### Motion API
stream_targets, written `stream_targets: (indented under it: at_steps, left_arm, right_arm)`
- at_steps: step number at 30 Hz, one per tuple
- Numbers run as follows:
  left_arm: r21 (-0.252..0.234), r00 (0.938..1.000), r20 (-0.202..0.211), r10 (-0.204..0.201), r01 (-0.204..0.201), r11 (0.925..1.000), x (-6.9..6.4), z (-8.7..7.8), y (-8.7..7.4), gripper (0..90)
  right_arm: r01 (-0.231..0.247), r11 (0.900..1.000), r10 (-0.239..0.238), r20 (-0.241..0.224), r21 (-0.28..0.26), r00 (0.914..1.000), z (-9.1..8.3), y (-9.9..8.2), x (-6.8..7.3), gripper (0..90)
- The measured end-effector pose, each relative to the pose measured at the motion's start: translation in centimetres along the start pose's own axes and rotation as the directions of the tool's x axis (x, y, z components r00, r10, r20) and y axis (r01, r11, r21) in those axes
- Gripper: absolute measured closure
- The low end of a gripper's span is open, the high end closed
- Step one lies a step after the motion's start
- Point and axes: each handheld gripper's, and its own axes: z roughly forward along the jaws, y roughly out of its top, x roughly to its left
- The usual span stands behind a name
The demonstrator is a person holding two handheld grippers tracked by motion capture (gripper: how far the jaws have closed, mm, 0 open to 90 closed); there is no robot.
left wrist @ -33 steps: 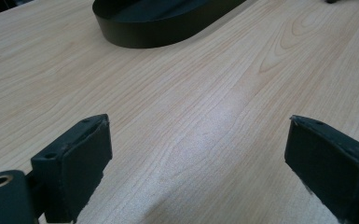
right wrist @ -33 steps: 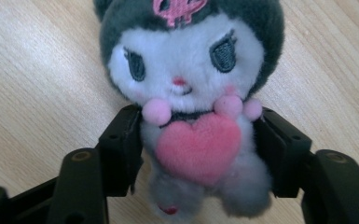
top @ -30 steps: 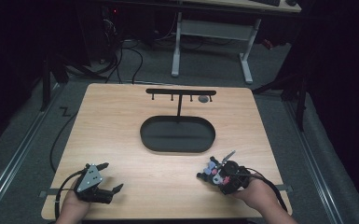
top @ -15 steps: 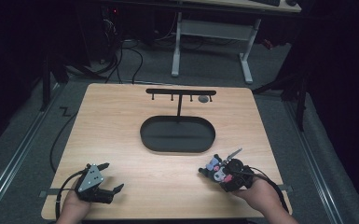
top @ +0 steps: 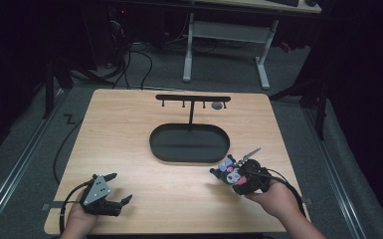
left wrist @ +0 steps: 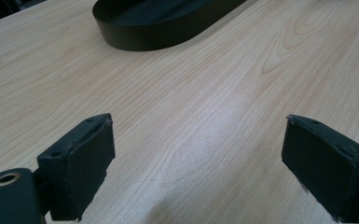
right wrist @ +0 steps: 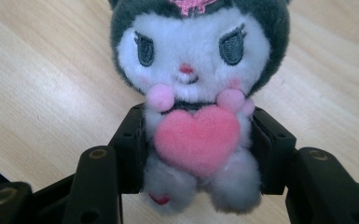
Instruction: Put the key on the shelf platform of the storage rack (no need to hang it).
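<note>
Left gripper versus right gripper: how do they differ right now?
The left gripper is open, with only bare table between its pads; the right gripper is shut on the plush toy, squeezing its body. In the high view, the left gripper sits at the table's near-left corner, farther from the black oval tray; the right gripper sits closer to the tray's near-right end. Both are hand-held low over the table.
</note>
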Motion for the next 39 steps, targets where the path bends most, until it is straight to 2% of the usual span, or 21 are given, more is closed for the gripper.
stream_targets:
  at_steps: [4, 15, 21, 24, 33, 39]
  left_arm:
    - [0.005, 1.0, 0.001, -0.001, 0.001, 1.0, -0.1, -0.2, -0.1, 9.9]
    - [0.005, 0.9998, -0.009, -0.015, 0.015, 0.9999, 0.2, -0.5, -0.4, 8.9]
    - [0.001, 0.9996, -0.012, -0.024, 0.024, 0.9997, 0.3, -0.5, -0.4, 8.1]
    - [-0.014, 0.9995, -0.013, -0.029, 0.029, 0.9995, 0.3, -0.5, -0.2, 6.5]
    - [0.009, 0.9996, -0.008, -0.027, 0.027, 0.9996, 0.3, -0.5, -0.4, 4.9]
    - [-0.005, 0.9995, -0.008, -0.03, 0.03, 0.9995, 0.4, -0.5, -0.4, 2.7]
  right_arm:
    - [-0.004, 0.9999, 0.005, 0.009, -0.016, 0.9999, -0.7, 0.8, -0.2, 47.6]
    - [-0.003, 0.9996, 0.002, -0.012, -0.027, 0.9999, -1.4, 3.0, -0.3, 47.6]
    - [-0.008, 0.9987, 0.007, -0.02, -0.05, 0.9998, -1.3, 4.1, -0.4, 47.5]
    - [-0.005, 0.9987, 0.004, -0.019, -0.05, 0.9998, -1.2, 4.6, -0.3, 47.6]
    - [0.002, 0.9988, -0.003, -0.018, -0.048, 0.9998, -0.6, 6.2, -0.3, 47.6]
    - [-0.002, 0.9989, 0.001, -0.009, -0.048, 1.0, -0.2, 7.1, -0.4, 47.6]
